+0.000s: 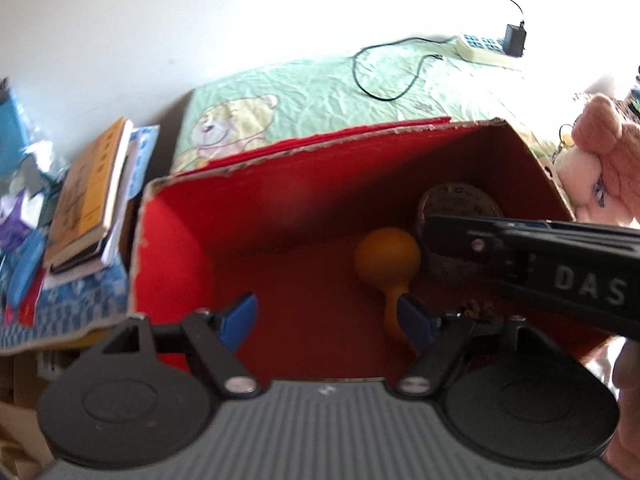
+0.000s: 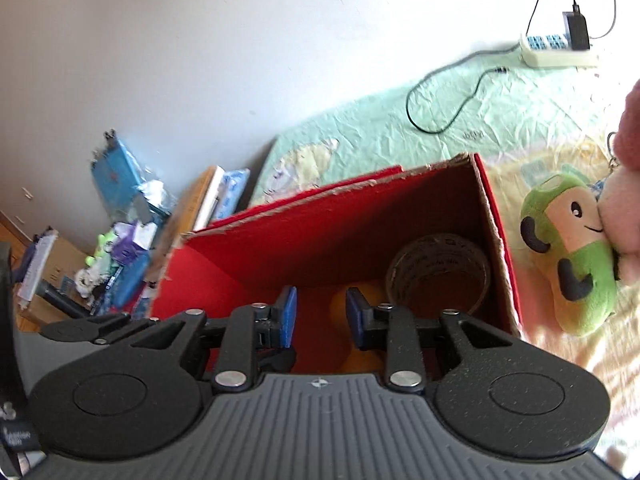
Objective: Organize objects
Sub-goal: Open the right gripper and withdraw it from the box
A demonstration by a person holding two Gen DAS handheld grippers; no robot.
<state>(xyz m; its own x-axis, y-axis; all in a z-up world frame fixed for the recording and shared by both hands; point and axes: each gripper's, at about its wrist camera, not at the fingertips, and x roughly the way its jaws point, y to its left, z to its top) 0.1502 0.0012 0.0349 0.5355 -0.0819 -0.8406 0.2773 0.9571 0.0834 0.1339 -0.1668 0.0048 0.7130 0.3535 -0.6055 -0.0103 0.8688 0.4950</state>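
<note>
An open cardboard box with a red lining [image 1: 280, 156] [image 2: 320, 200] stands on the bed. On its floor lie an orange ball-headed toy with a handle [image 1: 388, 260] [image 2: 339, 305] and a roll of clear tape [image 1: 460, 200] [image 2: 436, 268] in the right corner. My left gripper [image 1: 328, 320] hangs over the box, open, with nothing between its blue pads [image 1: 240, 316]. My right gripper [image 2: 320, 316] is narrowly open above the orange toy and holds nothing. Its black housing [image 1: 560, 276] crosses in front of the tape roll in the left wrist view.
A green plush [image 2: 568, 264] and a pink plush [image 1: 608, 160] lie right of the box on the green bear-print bedspread [image 1: 320, 92]. A power strip [image 2: 556, 50] with a charger and cable sits at the back. Books [image 1: 92, 196] and clutter are stacked left of the box.
</note>
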